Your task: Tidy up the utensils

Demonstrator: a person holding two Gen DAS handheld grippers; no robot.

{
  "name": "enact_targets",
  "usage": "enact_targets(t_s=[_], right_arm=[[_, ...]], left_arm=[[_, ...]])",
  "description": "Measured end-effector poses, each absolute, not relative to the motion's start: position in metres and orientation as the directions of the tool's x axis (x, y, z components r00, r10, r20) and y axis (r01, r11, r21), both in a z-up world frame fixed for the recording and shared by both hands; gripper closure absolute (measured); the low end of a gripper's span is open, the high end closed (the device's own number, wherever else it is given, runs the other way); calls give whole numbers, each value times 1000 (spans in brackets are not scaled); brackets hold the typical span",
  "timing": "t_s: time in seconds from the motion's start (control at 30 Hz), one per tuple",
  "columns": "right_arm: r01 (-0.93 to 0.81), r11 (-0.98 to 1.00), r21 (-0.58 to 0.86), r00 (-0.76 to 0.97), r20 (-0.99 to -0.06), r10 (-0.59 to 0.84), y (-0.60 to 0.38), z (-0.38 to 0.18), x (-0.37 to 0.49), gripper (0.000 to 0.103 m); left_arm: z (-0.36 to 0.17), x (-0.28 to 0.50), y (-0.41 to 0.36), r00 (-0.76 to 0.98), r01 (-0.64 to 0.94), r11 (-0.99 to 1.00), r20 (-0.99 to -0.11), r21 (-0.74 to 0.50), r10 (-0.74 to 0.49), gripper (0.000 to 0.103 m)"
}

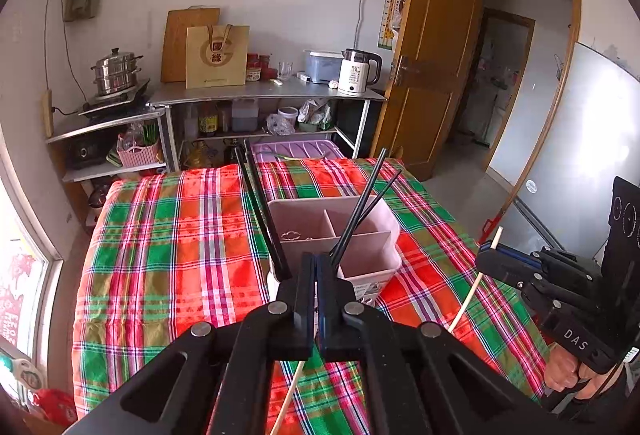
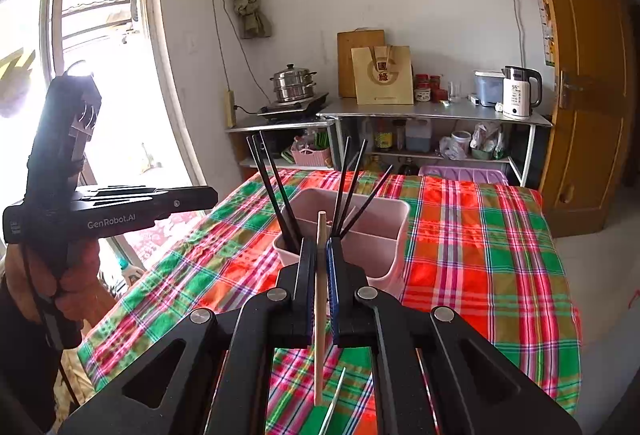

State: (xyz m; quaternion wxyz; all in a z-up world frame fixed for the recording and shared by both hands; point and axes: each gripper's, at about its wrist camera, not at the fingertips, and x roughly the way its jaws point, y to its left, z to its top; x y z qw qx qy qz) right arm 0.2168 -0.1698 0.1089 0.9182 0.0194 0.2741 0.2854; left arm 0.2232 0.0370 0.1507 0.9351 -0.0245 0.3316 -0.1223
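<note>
A pink divided utensil holder (image 1: 372, 255) (image 2: 384, 243) stands on the plaid-covered table (image 1: 160, 235). Several black chopsticks (image 1: 260, 203) (image 2: 276, 187) stand upright in its compartments. My left gripper (image 1: 315, 257) hangs just before and above the holder, shut, with nothing between its fingers; in the right wrist view it (image 2: 214, 195) shows from the side at the left. My right gripper (image 2: 320, 241) (image 1: 486, 251) is shut on a pale wooden chopstick (image 2: 320, 295) (image 1: 470, 299), held roughly upright near the holder's front. Another pale chopstick (image 2: 334, 399) (image 1: 288, 395) lies on the cloth below.
A metal shelf (image 1: 260, 95) behind the table carries a white kettle (image 1: 358, 71), a paper bag and a steel steamer pot (image 1: 116, 71). A purple bin lid (image 1: 296, 149) sits at the table's far edge. An open wooden door (image 1: 432, 55) is at the right, a window (image 2: 100, 55) at the left.
</note>
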Motion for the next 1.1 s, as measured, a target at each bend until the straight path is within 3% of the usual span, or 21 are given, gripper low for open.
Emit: enact_targets(t_s=[0.17,0.3,0.4,0.67,1.03,1.1], right_arm=[[-520,831,196,680,-493,542,-167,106,215,97],[-534,822,197,664,-505,552,-166,100,211,97],[-546,814,198,654,-506,562,-165,97,208,97],[-571,797,197,632,-514,580,-158,89,203,97],[-577,793,195,626,-518,583,-154,88,197,97],[-575,793,199,627,-515,584,-155,88,196,97]], left_arm=[[134,220,48,737,224,962,-619,-155,-272,102],[88,214,59,689,240,958,-667,-160,-284,85],[44,200,71,643,252,957,-714,-144,-277,79],[-36,149,96,582,246,958,-768,-145,-266,78],[-55,125,91,602,200,969,-762,-143,-237,78],[-55,121,89,607,185,975,-765,-126,-214,86]])
